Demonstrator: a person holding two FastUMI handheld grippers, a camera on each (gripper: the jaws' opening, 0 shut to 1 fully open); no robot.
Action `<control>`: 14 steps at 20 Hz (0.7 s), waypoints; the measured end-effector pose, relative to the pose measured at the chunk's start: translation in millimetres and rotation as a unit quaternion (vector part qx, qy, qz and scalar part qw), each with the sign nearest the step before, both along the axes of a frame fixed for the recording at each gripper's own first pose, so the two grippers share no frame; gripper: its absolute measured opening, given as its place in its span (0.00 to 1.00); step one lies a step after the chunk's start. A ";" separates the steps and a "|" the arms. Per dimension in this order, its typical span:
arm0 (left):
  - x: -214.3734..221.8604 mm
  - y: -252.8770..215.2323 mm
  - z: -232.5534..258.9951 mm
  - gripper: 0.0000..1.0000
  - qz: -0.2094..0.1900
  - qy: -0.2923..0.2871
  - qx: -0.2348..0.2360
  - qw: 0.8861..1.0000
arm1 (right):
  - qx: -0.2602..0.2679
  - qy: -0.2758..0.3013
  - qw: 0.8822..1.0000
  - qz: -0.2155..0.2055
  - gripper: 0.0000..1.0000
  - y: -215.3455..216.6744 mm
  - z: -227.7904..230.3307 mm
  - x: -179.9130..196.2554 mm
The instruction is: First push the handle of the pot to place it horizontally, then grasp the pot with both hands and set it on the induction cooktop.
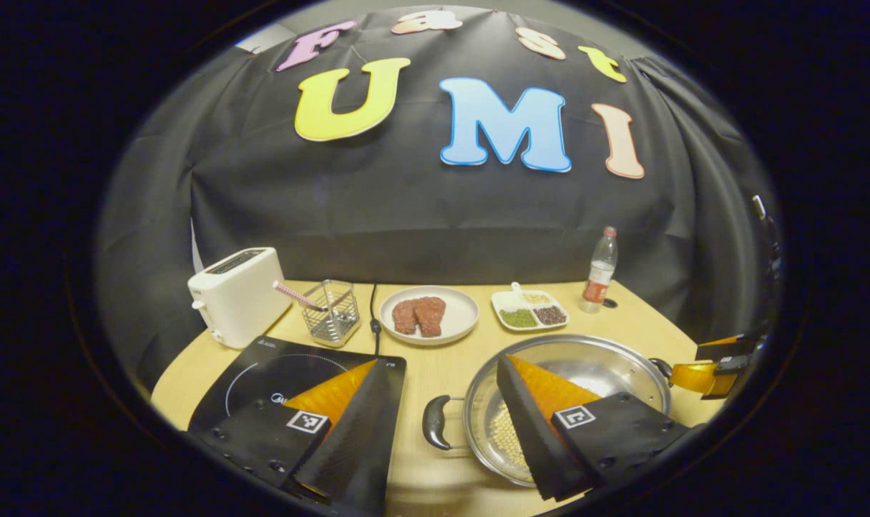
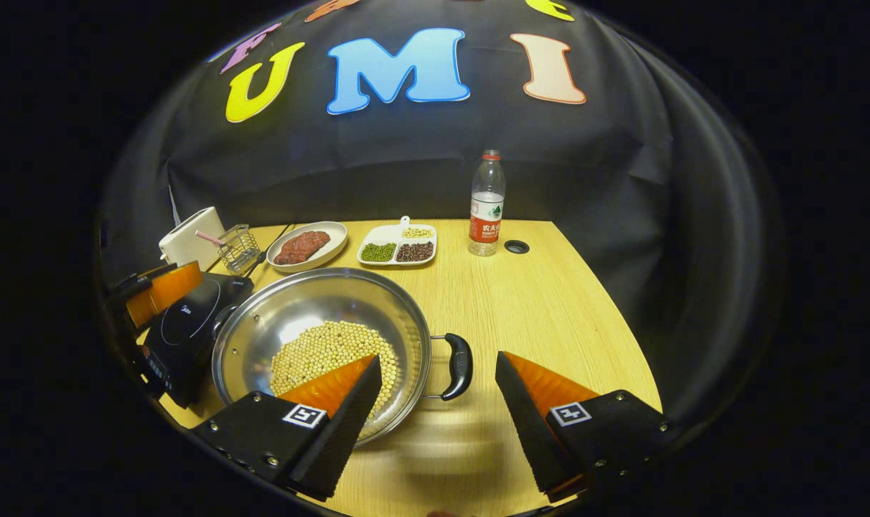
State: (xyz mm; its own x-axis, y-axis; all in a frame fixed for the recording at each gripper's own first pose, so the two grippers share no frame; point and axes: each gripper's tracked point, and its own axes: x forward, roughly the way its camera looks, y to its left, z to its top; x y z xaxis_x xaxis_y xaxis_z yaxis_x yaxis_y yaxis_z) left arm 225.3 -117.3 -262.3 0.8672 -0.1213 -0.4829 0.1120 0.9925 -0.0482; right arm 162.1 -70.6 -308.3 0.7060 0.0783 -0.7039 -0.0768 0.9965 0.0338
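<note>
While the pot (image 2: 324,345) sits near the table's (image 2: 550,301) front edge beside the induction cooktop (image 1: 277,373), both grippers' fingers gape, left gripper (image 1: 435,398) and right gripper (image 2: 438,391) straddling its handles

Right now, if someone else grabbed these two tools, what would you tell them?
Left hand-held gripper: open, straddling the pot's left handle, holding nothing.
Right hand-held gripper: open, straddling the right handle, holding nothing.
The pot, with beans inside, sits on the table, right of the cooktop.
Done: the handles look level.
Left: close on both handles, lift, and set the pot on the cooktop.
</note>
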 end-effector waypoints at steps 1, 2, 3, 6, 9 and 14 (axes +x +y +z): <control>0.2 -1.0 -9.2 0.99 -0.001 0.012 0.003 1.000 | 0.005 0.002 1.000 -0.001 0.98 0.5 -2.5 2.0; 1.6 -2.0 -16.3 0.99 -0.003 0.020 0.003 1.000 | 0.009 0.005 1.000 -0.003 0.98 1.5 -4.3 4.3; 3.6 -3.1 -21.8 0.99 -0.004 0.025 0.001 1.000 | 0.012 0.006 1.000 -0.005 0.98 1.0 -5.7 6.4; 5.8 -9.2 -39.1 0.99 -0.012 0.046 -0.001 0.999 | 0.019 0.014 1.000 -0.011 0.98 0.5 -13.2 12.9; 8.8 -15.6 -60.6 0.99 -0.021 0.069 -0.002 0.997 | 0.023 0.023 0.999 -0.010 0.98 2.8 -22.7 17.1; 7.3 -21.2 -82.5 0.99 -0.029 0.104 -0.007 0.994 | 0.022 0.040 0.999 -0.003 0.98 9.1 -36.7 22.1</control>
